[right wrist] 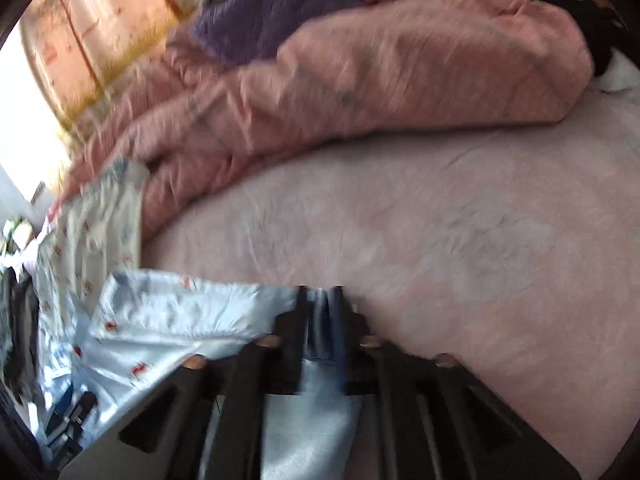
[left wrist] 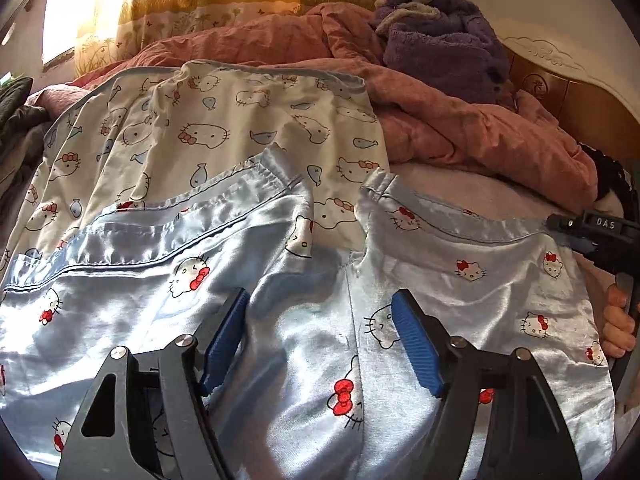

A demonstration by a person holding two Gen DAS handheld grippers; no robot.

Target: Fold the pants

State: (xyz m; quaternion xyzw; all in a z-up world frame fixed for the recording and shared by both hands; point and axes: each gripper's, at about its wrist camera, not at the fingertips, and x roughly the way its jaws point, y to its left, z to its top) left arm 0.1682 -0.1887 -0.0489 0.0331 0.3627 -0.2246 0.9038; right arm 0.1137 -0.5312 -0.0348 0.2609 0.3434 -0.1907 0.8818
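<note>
The left tongs (left wrist: 320, 340) are held wide open above the pants (left wrist: 304, 320), nothing between the blue pads (left wrist: 416, 344), which stand clear of the satin on either side of the crotch seam. The right tongs (right wrist: 320, 320) are seen at the pants' right edge in a blurred view; a strip of the light-blue cloth lies between the jaws, but whether it is pinched or merely resting there cannot be told, though the gap looks narrow.

The pants are spread on the bed (right wrist: 460, 220), waistband away from the left tongs, with the two halves lying side by side and a gap at the waist between them. No fold is judged to be made yet: the garment seems to be only laid out and smoothed, so the lengthwise fold and the crosswise folds are all left to do.

Taking the pants as landmark: beyond the waistband and partly under it lies a white printed shirt (left wrist: 224, 128), its hem overlapped by the left half of the pants. Behind that a pink quilt (left wrist: 460, 128) is heaped, with a purple towel (left wrist: 436, 48) on top. To the right of the pants the bed is bare, so open room for swinging a half across is judged best there. To the left of the pants dark clothes (left wrist: 16, 104) crowd the edge. The far side is hemmed in by the shirt and quilt, so an edge dragged that way could catch the shirt.
</note>
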